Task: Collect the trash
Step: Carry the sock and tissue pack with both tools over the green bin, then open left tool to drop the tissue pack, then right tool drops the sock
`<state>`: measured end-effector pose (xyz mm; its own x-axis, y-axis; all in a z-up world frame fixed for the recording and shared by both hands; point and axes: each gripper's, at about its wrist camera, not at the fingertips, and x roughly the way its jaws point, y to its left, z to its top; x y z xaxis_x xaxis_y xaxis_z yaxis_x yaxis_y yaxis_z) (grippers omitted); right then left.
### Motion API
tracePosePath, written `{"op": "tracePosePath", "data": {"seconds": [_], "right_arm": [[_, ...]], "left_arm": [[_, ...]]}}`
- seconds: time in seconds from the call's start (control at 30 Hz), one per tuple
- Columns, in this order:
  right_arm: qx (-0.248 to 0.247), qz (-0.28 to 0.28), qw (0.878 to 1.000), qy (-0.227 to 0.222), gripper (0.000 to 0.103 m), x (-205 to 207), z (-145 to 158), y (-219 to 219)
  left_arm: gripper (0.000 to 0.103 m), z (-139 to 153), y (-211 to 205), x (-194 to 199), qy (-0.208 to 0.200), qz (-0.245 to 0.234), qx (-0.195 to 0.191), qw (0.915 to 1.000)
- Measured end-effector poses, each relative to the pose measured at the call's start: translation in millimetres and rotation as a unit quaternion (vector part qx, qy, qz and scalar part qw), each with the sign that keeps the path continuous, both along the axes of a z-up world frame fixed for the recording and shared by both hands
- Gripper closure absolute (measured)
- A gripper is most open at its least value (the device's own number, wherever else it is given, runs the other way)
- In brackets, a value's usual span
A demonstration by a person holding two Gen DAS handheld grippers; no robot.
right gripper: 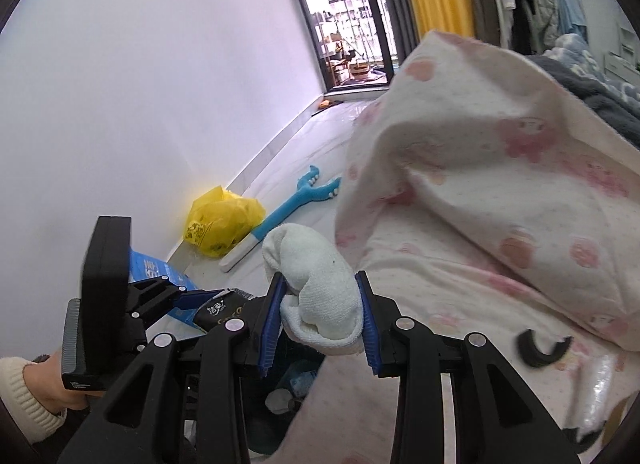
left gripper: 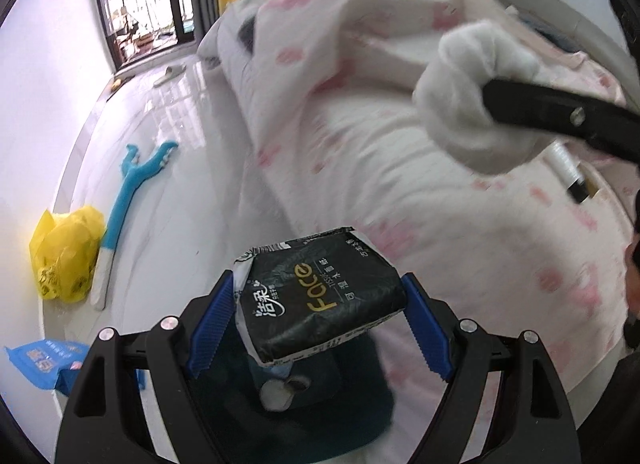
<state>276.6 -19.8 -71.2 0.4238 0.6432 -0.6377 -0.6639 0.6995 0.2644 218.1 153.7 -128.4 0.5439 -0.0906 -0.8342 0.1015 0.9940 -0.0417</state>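
Two claws, each loaded. Left claw (left gripper: 320,304) pinching black crumpled tissue packet (left gripper: 320,296) by its sides, poised above dark bin opening (left gripper: 304,388), apparently for release. Right claw (right gripper: 320,316) clamped on balled white cloth (right gripper: 316,288), carried toward same bin. Beyond: pink-printed bed quilt (right gripper: 480,192), yellow plastic bag (right gripper: 220,220) on floor by wall.

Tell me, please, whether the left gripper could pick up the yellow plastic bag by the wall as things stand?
Probably not yet: the left gripper is already clamped on the black tissue pack, so its jaws are occupied. The floor path to the yellow bag looks open once the pack is dropped.
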Motion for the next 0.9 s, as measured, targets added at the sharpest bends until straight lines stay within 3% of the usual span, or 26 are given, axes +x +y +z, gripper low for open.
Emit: {"op": "tracePosePath", "data": {"seconds": [0.43, 0.9], "right_arm": [[-0.042, 0.045, 0.998, 0.030, 0.068, -12.1, -22.4, 69.6], [-0.067, 0.072, 0.994, 0.049, 0.067, -15.3, -48.1, 118.5]], "left_arm": [[0.020, -33.0, 46.4, -11.6, 0.074, 0.019, -0.004, 0.9971], [0.018, -68.7, 64.5, -31.2, 0.151, -0.010, -0.008, 0.9884]]}}
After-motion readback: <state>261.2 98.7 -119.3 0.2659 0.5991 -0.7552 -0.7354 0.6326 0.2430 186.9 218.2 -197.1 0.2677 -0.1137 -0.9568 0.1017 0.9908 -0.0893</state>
